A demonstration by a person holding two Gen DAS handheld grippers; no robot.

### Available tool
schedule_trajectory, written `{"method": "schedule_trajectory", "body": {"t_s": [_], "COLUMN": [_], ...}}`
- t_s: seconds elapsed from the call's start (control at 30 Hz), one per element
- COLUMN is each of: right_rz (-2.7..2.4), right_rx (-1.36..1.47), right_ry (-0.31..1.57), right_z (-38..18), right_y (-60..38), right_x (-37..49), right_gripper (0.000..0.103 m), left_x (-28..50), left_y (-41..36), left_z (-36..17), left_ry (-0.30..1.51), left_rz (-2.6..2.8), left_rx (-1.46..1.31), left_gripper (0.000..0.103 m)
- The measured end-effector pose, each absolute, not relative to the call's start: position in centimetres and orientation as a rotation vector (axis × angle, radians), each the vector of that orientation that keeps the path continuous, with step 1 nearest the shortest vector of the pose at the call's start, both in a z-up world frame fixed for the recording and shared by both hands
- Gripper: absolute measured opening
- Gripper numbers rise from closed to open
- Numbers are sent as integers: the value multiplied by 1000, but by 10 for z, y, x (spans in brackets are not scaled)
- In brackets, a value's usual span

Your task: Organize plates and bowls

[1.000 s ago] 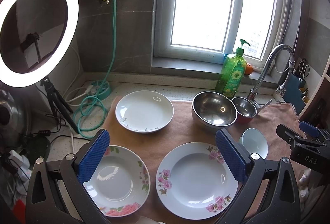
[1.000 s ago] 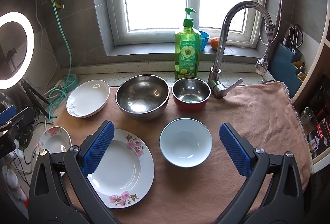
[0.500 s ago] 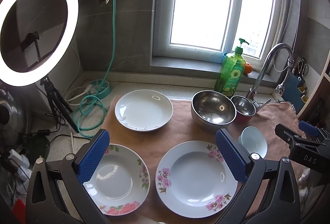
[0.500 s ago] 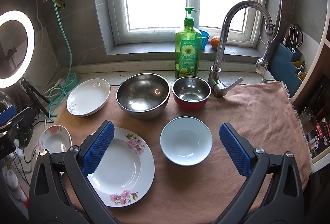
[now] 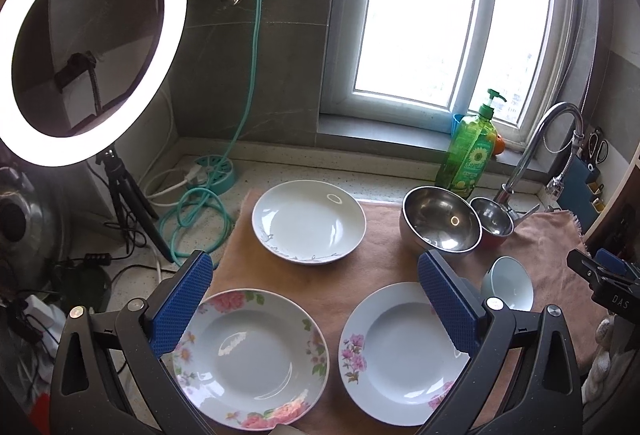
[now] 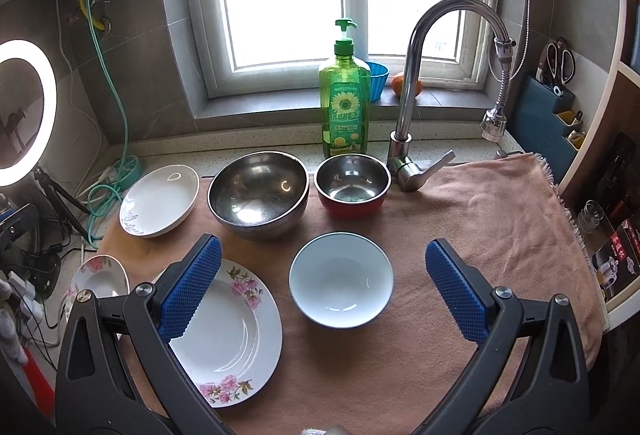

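On a tan towel (image 6: 460,219) lie a white plate (image 5: 309,221) at the back left, a pink-flowered plate (image 5: 248,355) at the front left and another flowered plate (image 5: 400,351) beside it. A big steel bowl (image 6: 258,193), a red-sided steel bowl (image 6: 352,187) and a pale blue bowl (image 6: 341,279) stand to the right. My left gripper (image 5: 316,295) is open and empty above the two flowered plates. My right gripper (image 6: 324,283) is open and empty above the pale blue bowl.
A green soap bottle (image 6: 345,103) and a tap (image 6: 412,115) stand behind the bowls. A ring light (image 5: 84,35) on a tripod and coiled cables (image 5: 192,211) fill the left counter. A blue holder with scissors (image 6: 556,99) hangs on the right wall.
Both grippers have drifted slightly, so the dishes sit a little differently in each view. No dish has moved and both grippers stay open.
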State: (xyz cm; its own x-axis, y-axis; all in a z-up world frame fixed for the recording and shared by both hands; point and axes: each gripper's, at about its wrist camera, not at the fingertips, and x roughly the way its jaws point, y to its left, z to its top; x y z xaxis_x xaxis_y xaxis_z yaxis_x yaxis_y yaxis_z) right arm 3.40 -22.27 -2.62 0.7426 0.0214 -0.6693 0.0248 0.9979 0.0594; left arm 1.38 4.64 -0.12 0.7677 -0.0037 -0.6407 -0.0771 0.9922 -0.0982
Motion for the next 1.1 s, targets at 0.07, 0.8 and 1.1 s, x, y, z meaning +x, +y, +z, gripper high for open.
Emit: {"method": "schedule_trajectory", "body": {"t_s": [0.07,0.8,1.1], "right_rz": [20,105,194], "right_rx": [77,155,257], "right_ry": [733,980,1129], "right_z": [-29,-98,-151], "right_y": [-223,-233,-225], "right_x": [34,33,25], "right_gripper": [103,55,33], "left_x": [15,43,68], "left_y": [50,38,13], "left_z": [-5,-95,-120], "left_ry": [704,1037,1136], "left_rz": [48,-241,-343], "left_rx": [-107,-160,-131], "left_gripper": [102,28,21]}}
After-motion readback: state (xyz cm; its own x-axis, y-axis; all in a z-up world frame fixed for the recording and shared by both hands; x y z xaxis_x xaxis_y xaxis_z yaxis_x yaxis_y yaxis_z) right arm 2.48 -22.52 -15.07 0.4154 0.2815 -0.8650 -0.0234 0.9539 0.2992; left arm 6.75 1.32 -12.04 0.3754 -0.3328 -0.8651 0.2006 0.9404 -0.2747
